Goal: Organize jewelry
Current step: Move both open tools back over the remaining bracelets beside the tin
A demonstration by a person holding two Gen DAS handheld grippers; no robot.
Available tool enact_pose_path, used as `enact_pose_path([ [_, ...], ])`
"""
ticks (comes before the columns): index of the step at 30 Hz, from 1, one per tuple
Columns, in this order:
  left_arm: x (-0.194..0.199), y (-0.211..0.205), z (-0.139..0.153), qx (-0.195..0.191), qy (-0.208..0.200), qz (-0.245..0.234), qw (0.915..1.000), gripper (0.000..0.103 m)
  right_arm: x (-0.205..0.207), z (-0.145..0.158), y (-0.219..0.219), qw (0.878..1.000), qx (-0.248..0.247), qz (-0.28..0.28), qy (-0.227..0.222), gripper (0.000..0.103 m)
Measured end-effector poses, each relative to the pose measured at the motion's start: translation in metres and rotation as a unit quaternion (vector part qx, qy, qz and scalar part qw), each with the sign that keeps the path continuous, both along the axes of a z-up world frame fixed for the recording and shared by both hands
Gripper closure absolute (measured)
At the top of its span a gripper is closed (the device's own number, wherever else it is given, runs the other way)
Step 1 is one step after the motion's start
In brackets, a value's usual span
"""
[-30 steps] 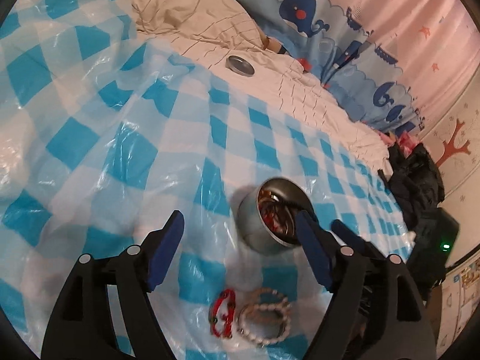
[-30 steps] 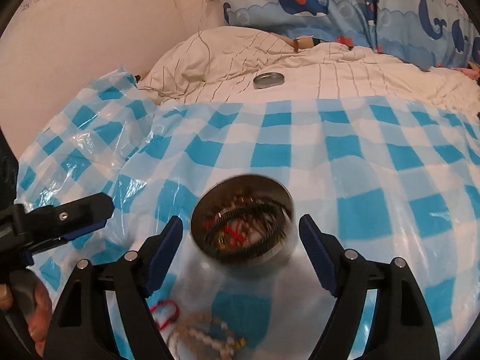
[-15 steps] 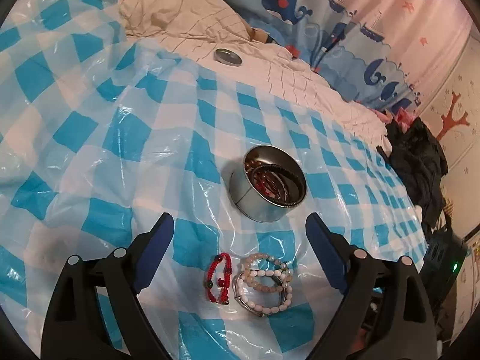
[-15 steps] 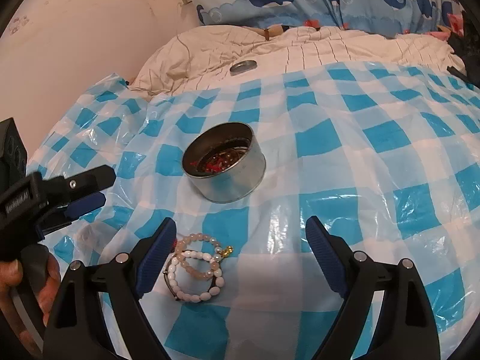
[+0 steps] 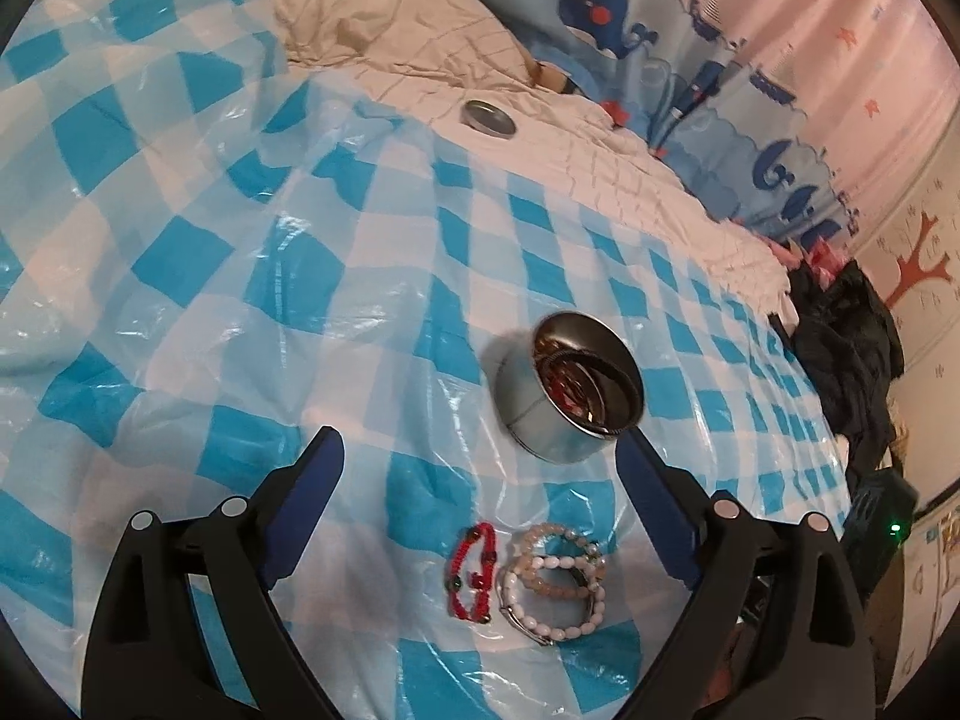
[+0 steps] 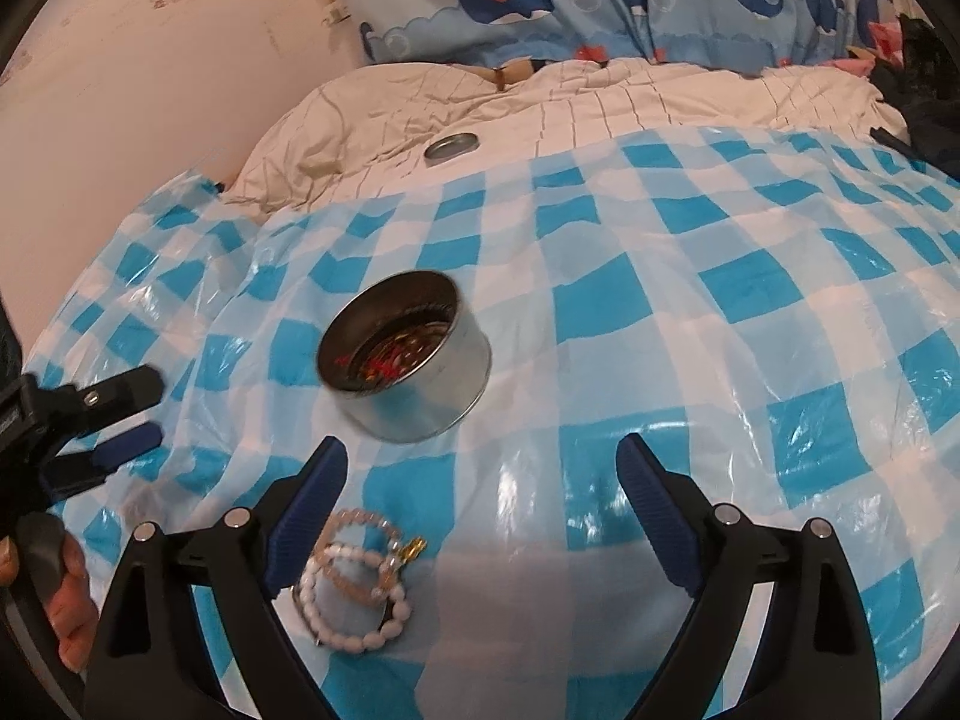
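We are holding the left gripper [image 5: 480,462] wide open and empty, angled down over the red beaded bracelet [image 5: 473,571] and pale pearl bracelets [image 5: 555,582] lying together on the blue-checked plastic sheet [image 5: 240,276]. Our right gripper [image 6: 480,468] is still opening, gripping nothing. Beyond them the round metal tin [image 6: 403,355] is sitting open, jewelry inside; its lid [image 6: 451,146] is lying far off on the cream quilt [image 6: 600,102].
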State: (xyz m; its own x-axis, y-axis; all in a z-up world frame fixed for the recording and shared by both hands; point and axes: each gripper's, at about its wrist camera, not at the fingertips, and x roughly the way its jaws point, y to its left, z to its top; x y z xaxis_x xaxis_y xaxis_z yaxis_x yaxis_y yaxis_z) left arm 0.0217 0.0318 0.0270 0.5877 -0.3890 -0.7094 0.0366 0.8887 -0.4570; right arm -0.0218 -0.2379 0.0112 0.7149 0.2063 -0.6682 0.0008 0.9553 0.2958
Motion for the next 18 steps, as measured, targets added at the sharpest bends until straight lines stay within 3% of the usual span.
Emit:
enact_pose_path([
  [6,0.005,0.014,-0.003,-0.014,0.007,0.012,0.9998,0.014,0.028,-0.011,0.007,1.0,0.0,-0.004,0.01,0.016],
  [13,0.006,0.013,-0.005,-0.004,0.01,0.005,0.9999,0.014,0.03,-0.004,0.017,0.999,-0.032,0.001,-0.005,0.015],
  [18,0.005,0.014,-0.008,-0.003,0.014,0.006,0.9999,0.014,0.048,-0.018,0.016,0.999,-0.043,-0.012,0.024,0.014],
])
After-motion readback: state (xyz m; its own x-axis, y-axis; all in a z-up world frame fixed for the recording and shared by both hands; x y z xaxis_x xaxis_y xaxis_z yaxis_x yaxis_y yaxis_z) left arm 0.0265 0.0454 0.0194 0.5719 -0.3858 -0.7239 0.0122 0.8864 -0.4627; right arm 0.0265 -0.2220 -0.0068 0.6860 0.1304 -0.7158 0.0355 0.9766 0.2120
